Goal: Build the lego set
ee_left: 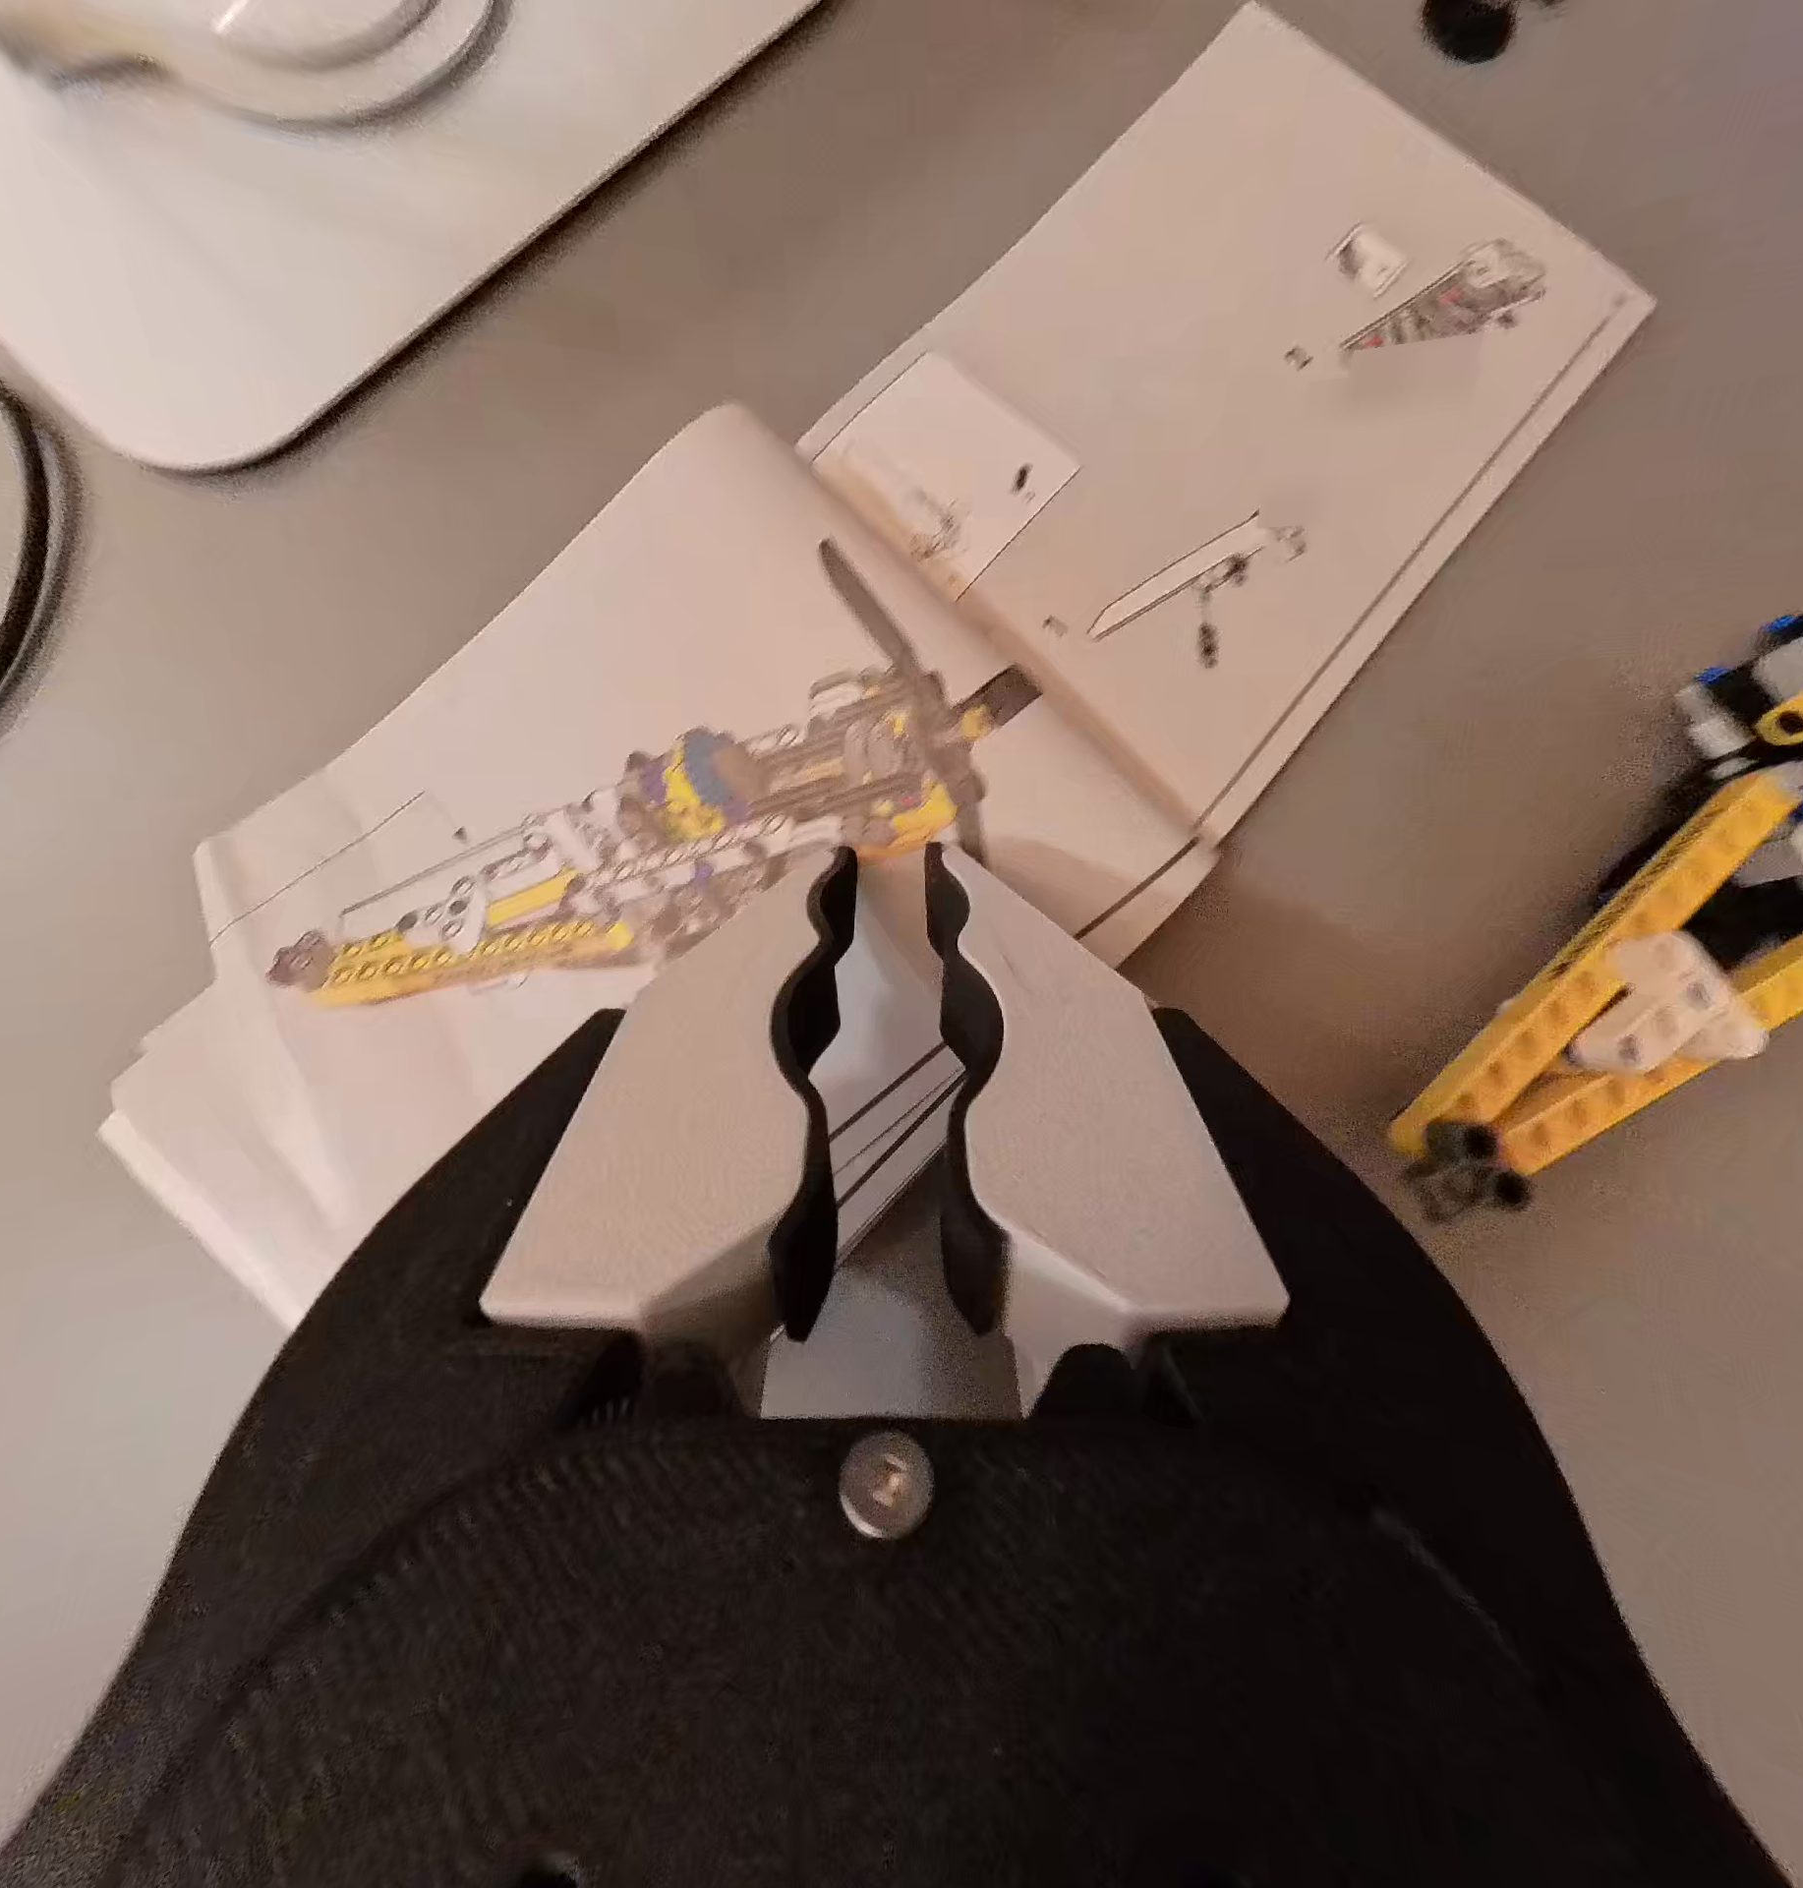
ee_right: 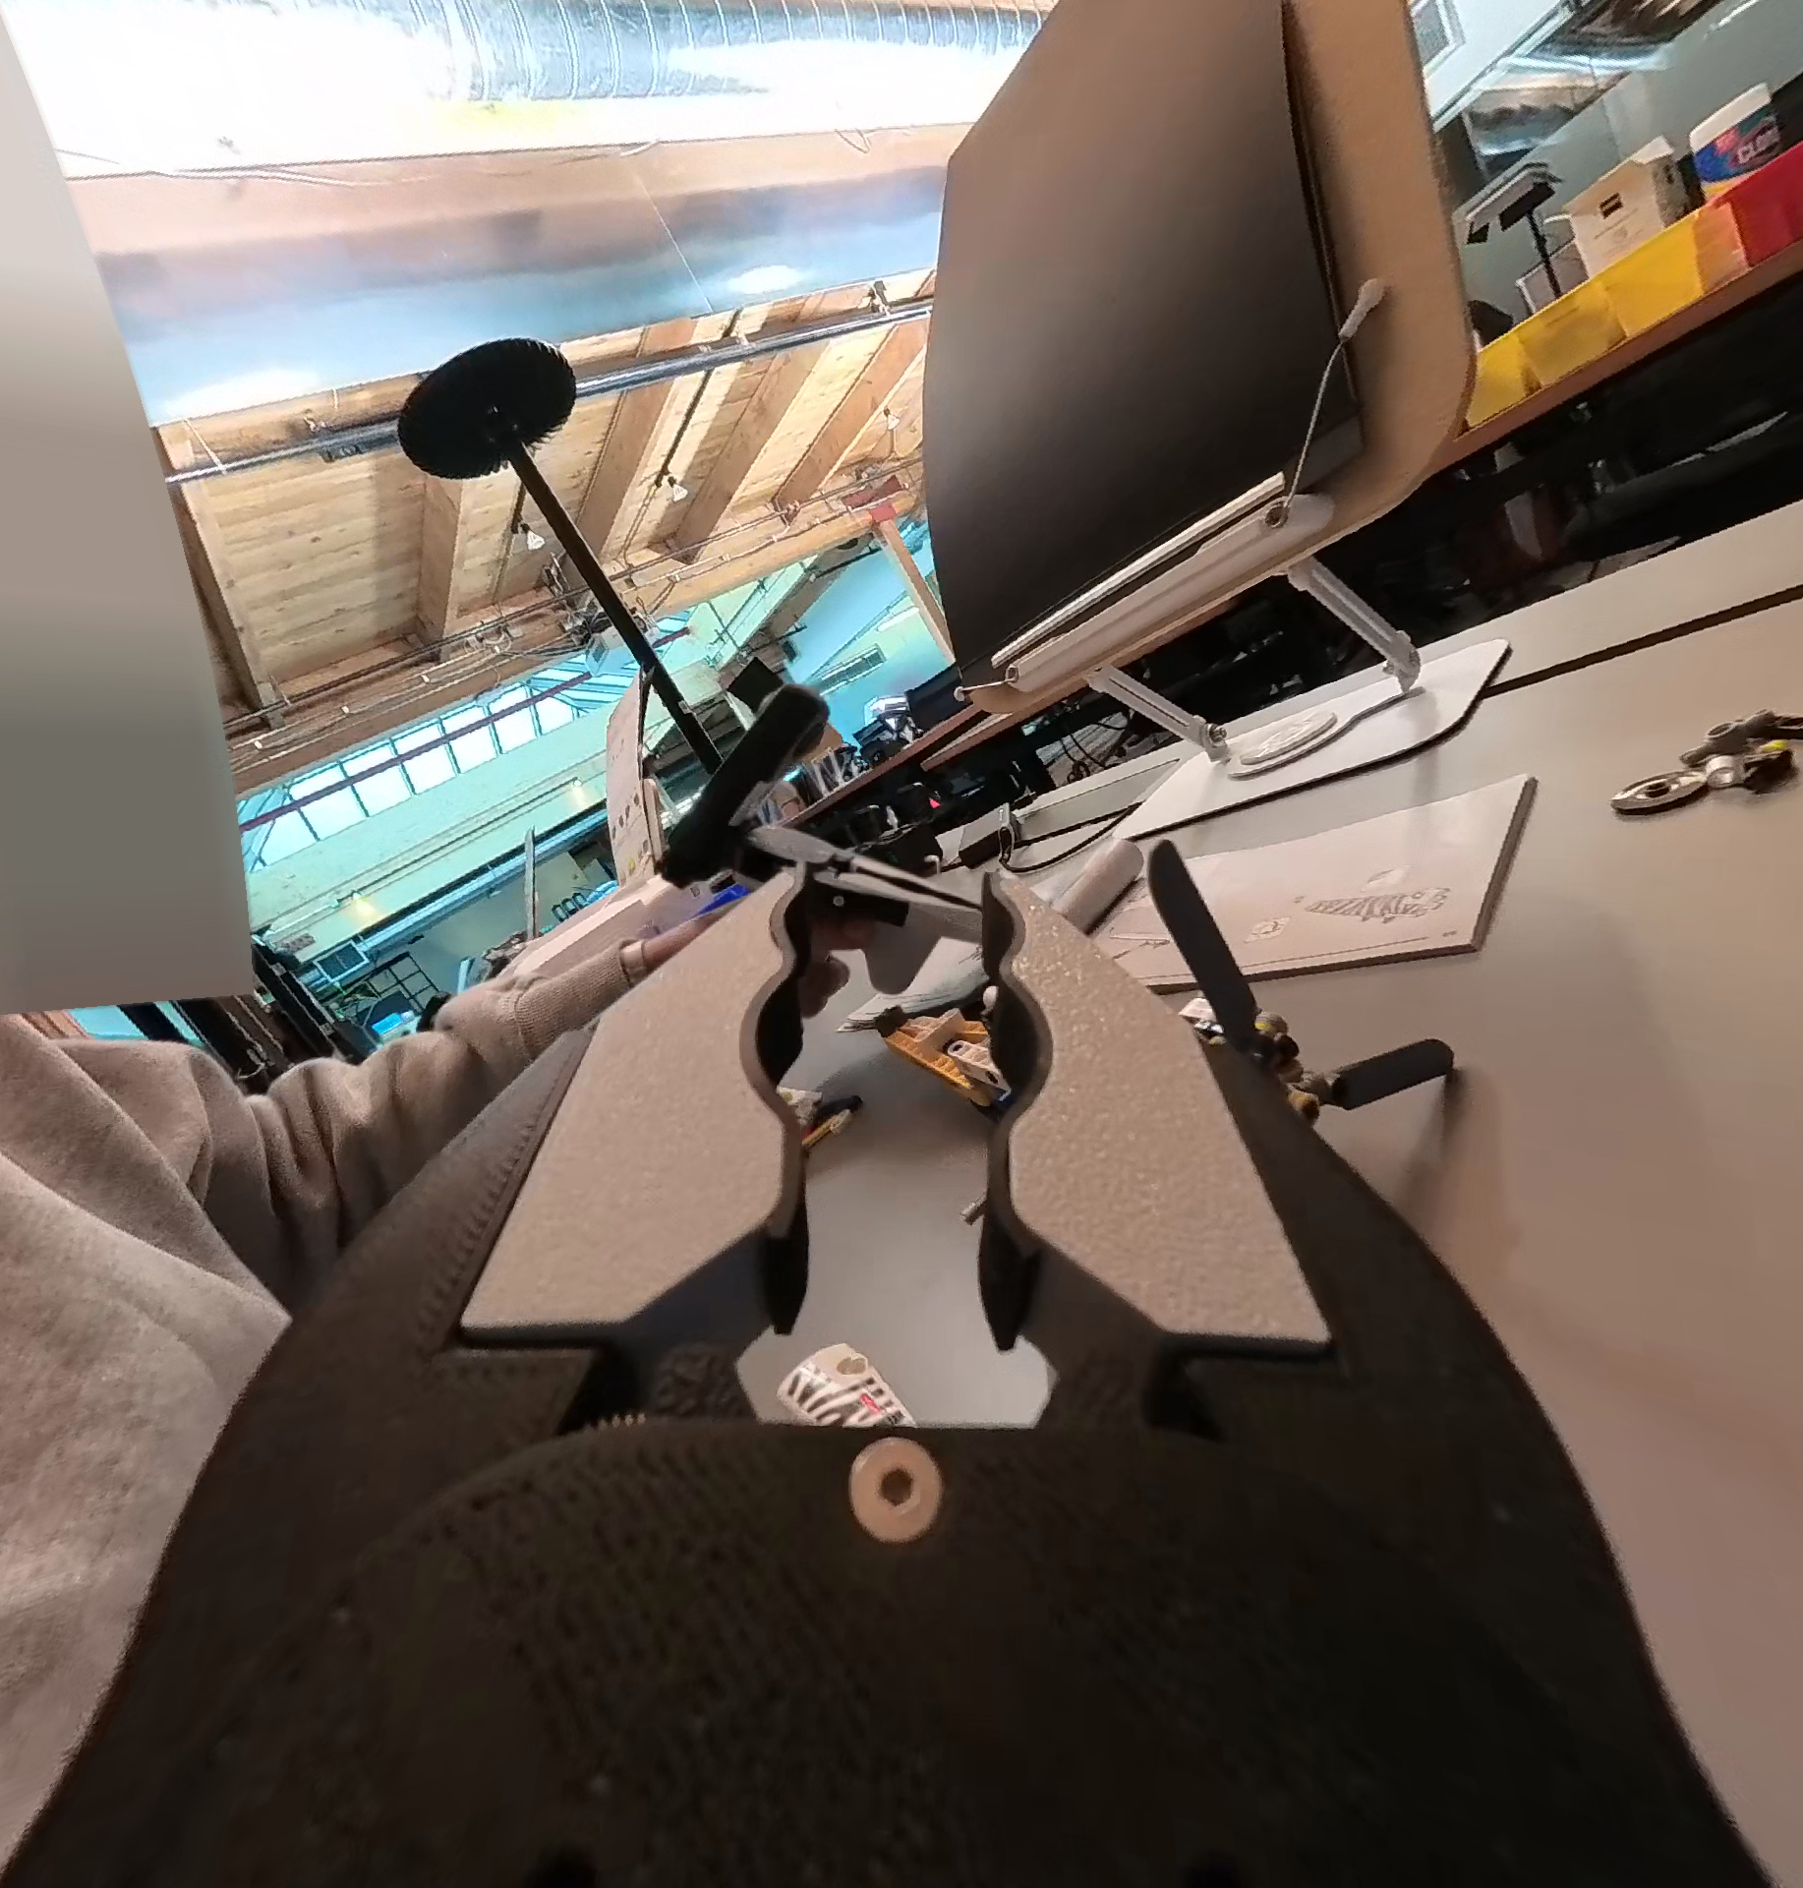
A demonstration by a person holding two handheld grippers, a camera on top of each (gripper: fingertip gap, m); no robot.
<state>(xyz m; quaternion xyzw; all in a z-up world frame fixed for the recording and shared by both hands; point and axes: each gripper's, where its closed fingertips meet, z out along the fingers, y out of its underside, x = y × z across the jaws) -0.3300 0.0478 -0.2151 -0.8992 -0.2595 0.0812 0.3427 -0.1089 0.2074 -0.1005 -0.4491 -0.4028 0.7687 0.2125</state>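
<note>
I am hovering my left gripper [ee_left: 889, 863], narrowly parted and empty, over the open booklet [ee_left: 673, 715], judging that the yellow model [ee_left: 1633, 971] lying on the table [ee_left: 1490, 1430] beside it is light, rigid but snap-apart, best pinched across its long beams.

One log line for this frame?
left hand-held gripper: open, empty, over manual | right hand-held gripper: open, empty | model: on table
</note>
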